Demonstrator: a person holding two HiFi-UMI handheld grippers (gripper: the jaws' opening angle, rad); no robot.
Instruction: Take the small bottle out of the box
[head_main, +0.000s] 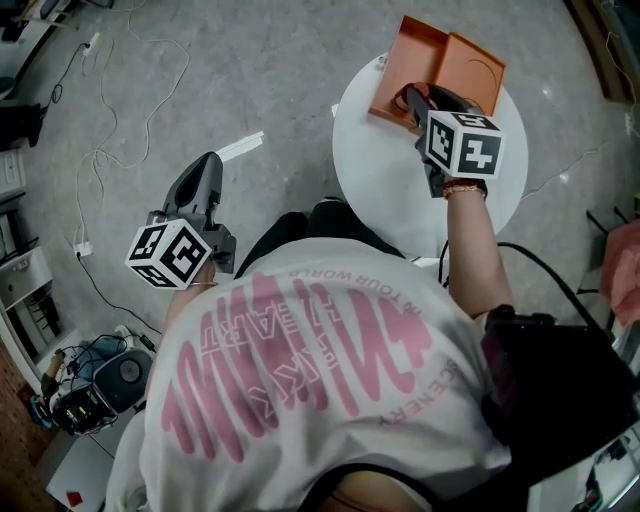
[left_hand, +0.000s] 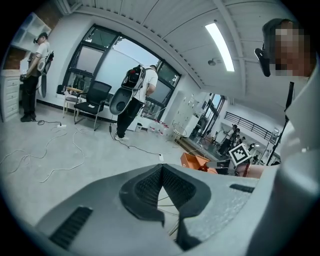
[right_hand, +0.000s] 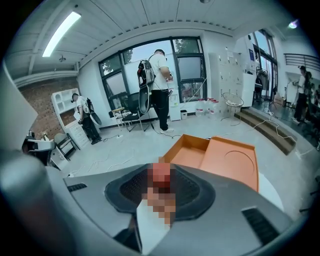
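Observation:
An orange box (head_main: 398, 70) lies open on the round white table (head_main: 372, 160), its lid (head_main: 474, 66) folded flat beside it. My right gripper (head_main: 413, 100) hovers at the box's near edge, shut on a small object with a red top, the small bottle (head_main: 411, 96). In the right gripper view the bottle (right_hand: 161, 175) sits between the dark pads (right_hand: 131, 189) under a mosaic patch, in front of the empty-looking box tray (right_hand: 192, 152). Off the table at the left, my left gripper (head_main: 207, 160) is held over the floor; its jaws (left_hand: 161, 167) meet with nothing in them.
Cables (head_main: 120, 60) trail over the grey floor. A white strip (head_main: 240, 148) lies near the left gripper. Equipment (head_main: 95, 385) sits on the floor at lower left. Several people, chairs (left_hand: 92, 100) and shelves stand far back in the room.

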